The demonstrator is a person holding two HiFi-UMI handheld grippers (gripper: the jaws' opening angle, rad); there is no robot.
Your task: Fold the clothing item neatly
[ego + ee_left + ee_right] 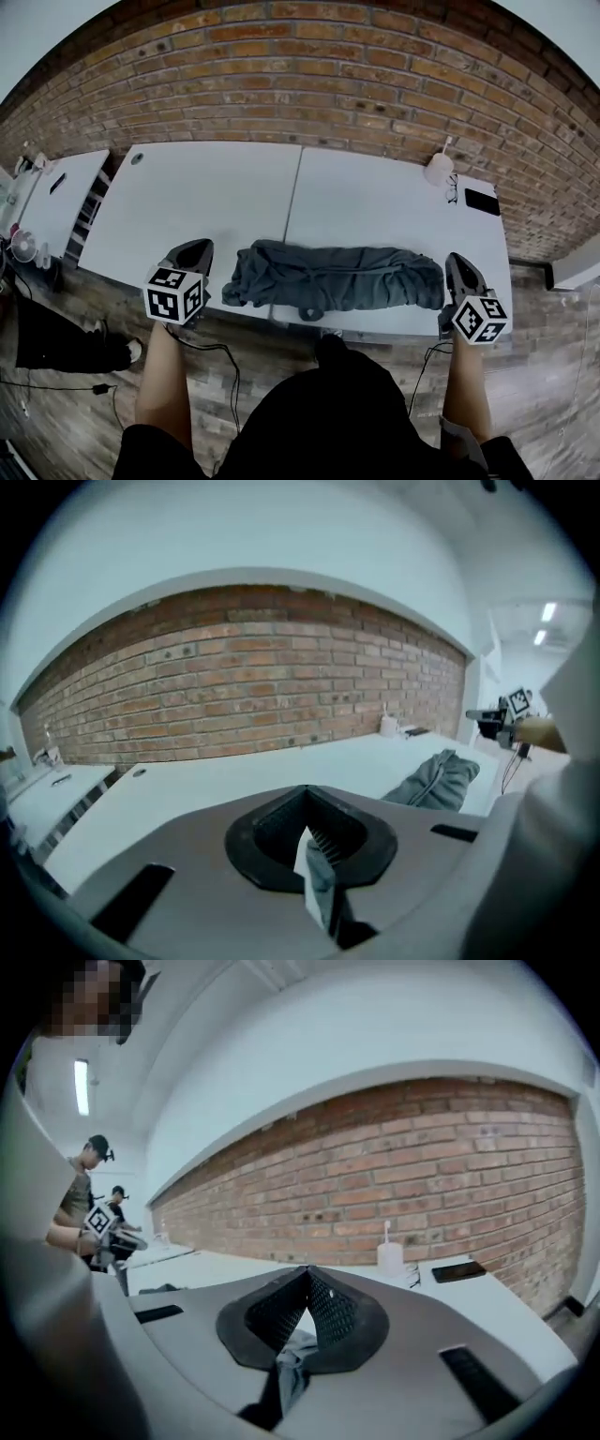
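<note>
Start of fold, nothing folded yet.

- Clothing item (337, 277): dark grey, bunched into a long wrinkled roll. It lay across the lower centre of the head view, along the near edge of the white tabletop (375, 202). One lump at its lower middle seemed to reach the edge or hang just over it.
- Left gripper (194, 249): lower left of the head view, just beside the roll's left end and apart from it. Its own view showed the jaws drawn together with no garment cloth between them.
- Right gripper (457, 262): lower right, near the roll's right end and not touching it. Its jaws were likewise closed and held none of the garment.

Judgement on the step in hand, which was first hold and spread:
- Both pairs of jaws needed opening before the reach.
- Best to pinch a hem or corner at each end, one layer only, not a fistful of the bunch.
- The cloth should go away from the edge onto the bare upper middle of the tabletop.
- Both ends should be tensioned evenly, so the cloth lay flat before any crease.
- Risk: dragging the roll off the near edge.
</note>
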